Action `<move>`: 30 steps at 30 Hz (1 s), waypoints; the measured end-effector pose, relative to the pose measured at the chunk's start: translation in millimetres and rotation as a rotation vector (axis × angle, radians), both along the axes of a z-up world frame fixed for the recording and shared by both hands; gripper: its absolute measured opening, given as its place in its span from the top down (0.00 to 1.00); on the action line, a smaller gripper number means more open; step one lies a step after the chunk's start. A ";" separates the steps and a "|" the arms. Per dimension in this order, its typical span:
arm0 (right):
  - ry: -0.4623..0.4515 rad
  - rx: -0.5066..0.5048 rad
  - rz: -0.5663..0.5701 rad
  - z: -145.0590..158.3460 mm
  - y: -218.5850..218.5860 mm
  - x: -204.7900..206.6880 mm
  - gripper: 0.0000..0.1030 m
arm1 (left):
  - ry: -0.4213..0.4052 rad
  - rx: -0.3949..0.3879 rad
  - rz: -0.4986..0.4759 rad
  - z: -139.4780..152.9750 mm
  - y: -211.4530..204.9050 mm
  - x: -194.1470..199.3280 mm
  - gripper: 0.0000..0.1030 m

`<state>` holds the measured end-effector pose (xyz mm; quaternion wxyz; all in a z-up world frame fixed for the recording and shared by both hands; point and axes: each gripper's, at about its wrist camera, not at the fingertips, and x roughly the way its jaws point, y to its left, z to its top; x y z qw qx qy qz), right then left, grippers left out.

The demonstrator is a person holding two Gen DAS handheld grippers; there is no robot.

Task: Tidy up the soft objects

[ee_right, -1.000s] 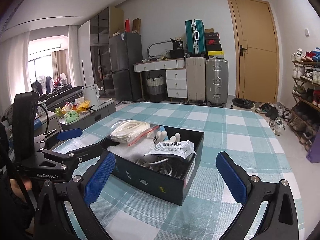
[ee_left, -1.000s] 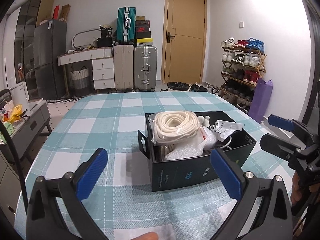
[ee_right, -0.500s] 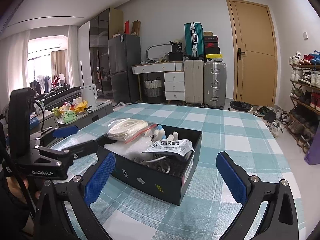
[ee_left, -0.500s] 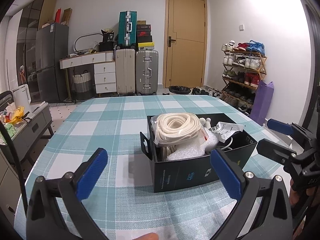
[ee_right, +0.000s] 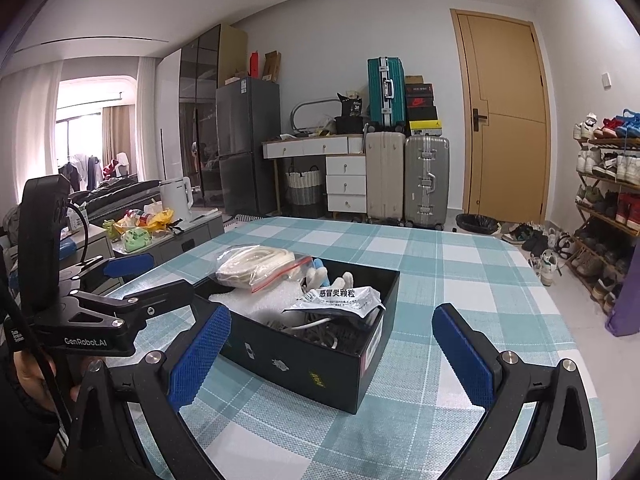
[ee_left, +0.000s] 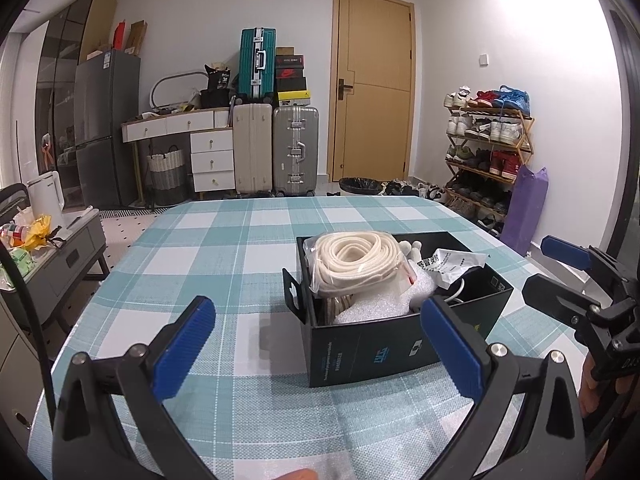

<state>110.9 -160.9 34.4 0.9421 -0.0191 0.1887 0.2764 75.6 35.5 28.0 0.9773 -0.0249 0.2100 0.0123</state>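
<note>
A black open box (ee_left: 372, 350) (ee_right: 304, 364) stands on the checked tablecloth. In it lie a clear bag of cream cord (ee_left: 352, 258) (ee_right: 256, 262), white bubble wrap (ee_left: 380, 306), a silver sachet (ee_left: 452, 262) (ee_right: 340, 300) and white cables (ee_right: 312, 324). My left gripper (ee_left: 318, 354) is open and empty, just in front of the box. My right gripper (ee_right: 330, 358) is open and empty, at the box's near right corner. Each gripper shows in the other's view, the right one (ee_left: 560, 276) beside the box, the left one (ee_right: 128, 284) at its left end.
The table (ee_left: 224, 248) has a teal and white checked cloth. Beyond it stand suitcases (ee_left: 276, 148), a white desk (ee_left: 180, 124), a fridge (ee_left: 106, 128), a door (ee_left: 372, 84) and a shoe rack (ee_left: 488, 148). A low cabinet with clutter (ee_right: 148, 228) is at the left.
Both grippers have drawn back and risen a little from the box; the views tilt upward. Both stay open and empty. The box's contents have not moved.
</note>
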 end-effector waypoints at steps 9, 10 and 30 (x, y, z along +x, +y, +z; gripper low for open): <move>-0.004 0.001 0.004 0.3 -0.9 -3.0 0.00 | -0.007 -0.001 0.006 0.3 1.4 -2.0 0.00; -0.005 0.002 0.004 0.4 -1.1 -3.1 0.00 | -0.007 -0.002 0.007 0.4 1.6 -2.4 0.00; -0.004 0.002 0.005 0.6 -1.1 -2.8 0.00 | -0.008 -0.001 0.007 0.6 1.9 -2.3 0.00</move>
